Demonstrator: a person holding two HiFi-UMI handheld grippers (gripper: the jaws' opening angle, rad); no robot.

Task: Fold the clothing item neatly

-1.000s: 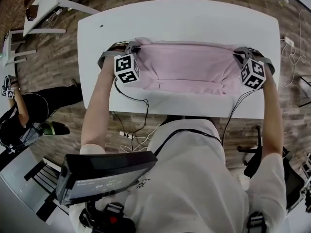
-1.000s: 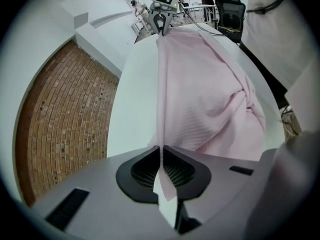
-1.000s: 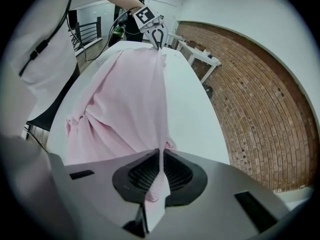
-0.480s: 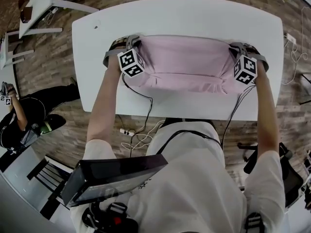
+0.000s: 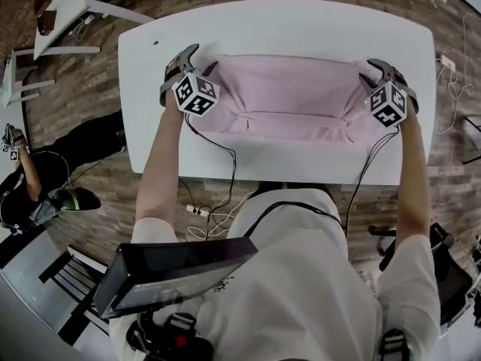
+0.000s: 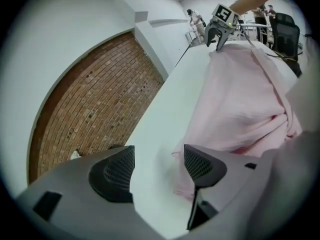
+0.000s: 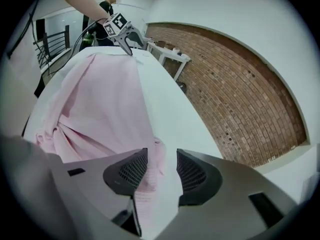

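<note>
Done: pink garment [image 5: 289, 96] seems folded once on table [image 5: 301, 25] | left gripper [image 6: 159, 165]: jaws just opening, apart, empty | right gripper [image 7: 162, 170]: jaws just opening, hem loose between | To do: probably further folds

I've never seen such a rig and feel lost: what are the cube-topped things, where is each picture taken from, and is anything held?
A person holds a two-jaw gripper, marker cube included, in each hand. One picture comes from a camera on their head; the others from cameras riding on each gripper. A pink garment lies on the white table. The left gripper has just been opening its jaws: bare table shows between them, cloth beside one. The right gripper has been opening too: a cloth corner lies loose between its jaws. Nothing is gripped.
</note>
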